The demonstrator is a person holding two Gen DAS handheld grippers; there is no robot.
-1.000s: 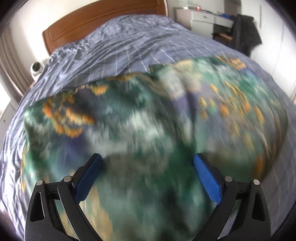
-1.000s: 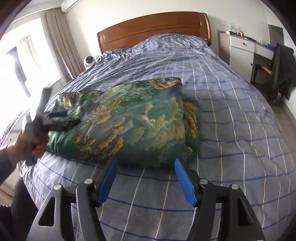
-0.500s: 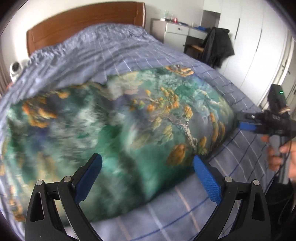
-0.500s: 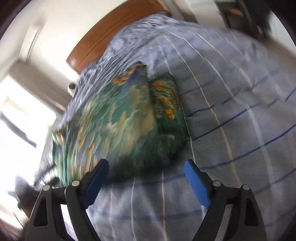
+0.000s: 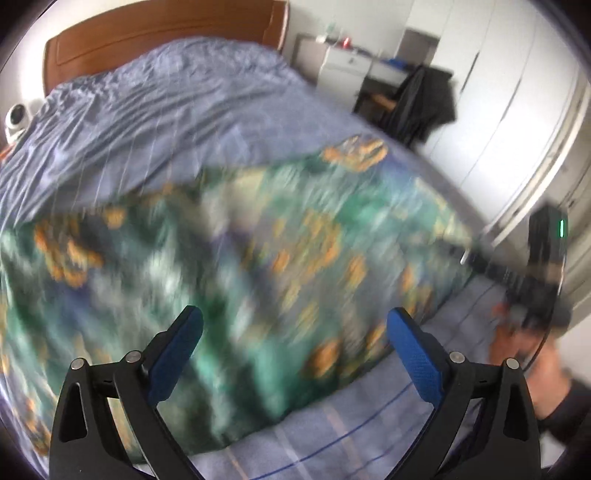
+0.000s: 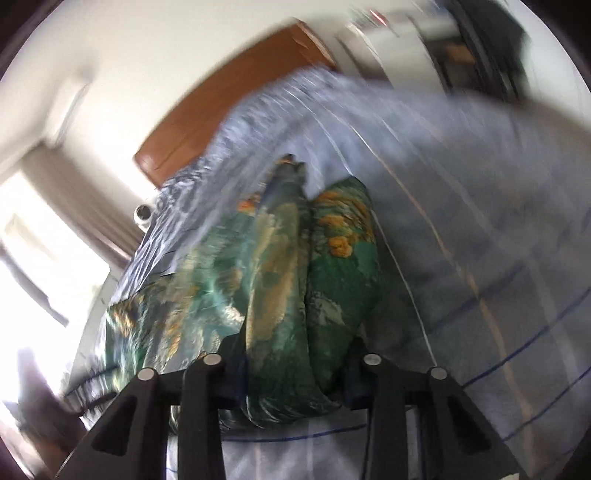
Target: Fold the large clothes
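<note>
Left wrist view: the left gripper point(image 5: 293, 338) hangs above the green and orange garment point(image 5: 229, 266), its blue fingers point(image 5: 415, 360) spread wide with nothing between them; the garment lies as a broad folded heap on the blue checked bed cover point(image 5: 155, 107), blurred by motion; the wooden headboard point(image 5: 155, 33) stands at the far end; at the garment's right edge the right gripper point(image 5: 517, 273) shows as a dark blur, with a hand point(image 5: 524, 343) below it.

Right wrist view: the right gripper point(image 6: 291, 363) has its fingers drawn in narrow on a thick fold of the garment point(image 6: 325, 280), which bunches up between them; the rest of the garment spreads left across the bed cover point(image 6: 461, 206); the headboard point(image 6: 221, 99) lies beyond.
</note>
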